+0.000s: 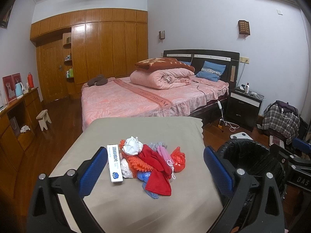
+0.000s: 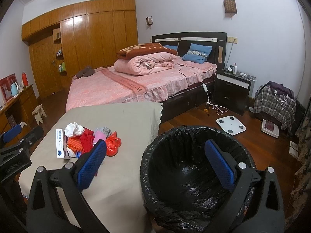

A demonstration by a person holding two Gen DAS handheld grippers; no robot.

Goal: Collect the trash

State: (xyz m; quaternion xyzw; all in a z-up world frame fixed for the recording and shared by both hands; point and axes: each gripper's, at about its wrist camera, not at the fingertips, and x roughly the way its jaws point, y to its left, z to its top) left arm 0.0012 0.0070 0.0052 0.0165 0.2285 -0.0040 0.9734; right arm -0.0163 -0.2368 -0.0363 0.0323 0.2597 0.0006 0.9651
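Note:
A heap of trash lies on the beige-covered table (image 1: 136,203): a white box with blue print (image 1: 115,163), crumpled white paper (image 1: 131,145), a red cloth (image 1: 155,167), an orange-red plastic bag (image 1: 177,159) and a pink mask (image 1: 164,152). My left gripper (image 1: 155,167) is open above the near side of the heap, holding nothing. My right gripper (image 2: 155,160) is open over the rim of the black-lined trash bin (image 2: 194,174), whose inside looks empty. The same heap (image 2: 85,141) shows left of the bin in the right wrist view. The bin (image 1: 250,155) stands just right of the table.
A bed with pink covers (image 1: 140,99) stands behind the table, a dark nightstand (image 1: 243,106) to its right. A white scale (image 2: 231,125) and cables lie on the wood floor. A small stool (image 1: 43,118) and a wooden sideboard (image 1: 17,116) are at the left.

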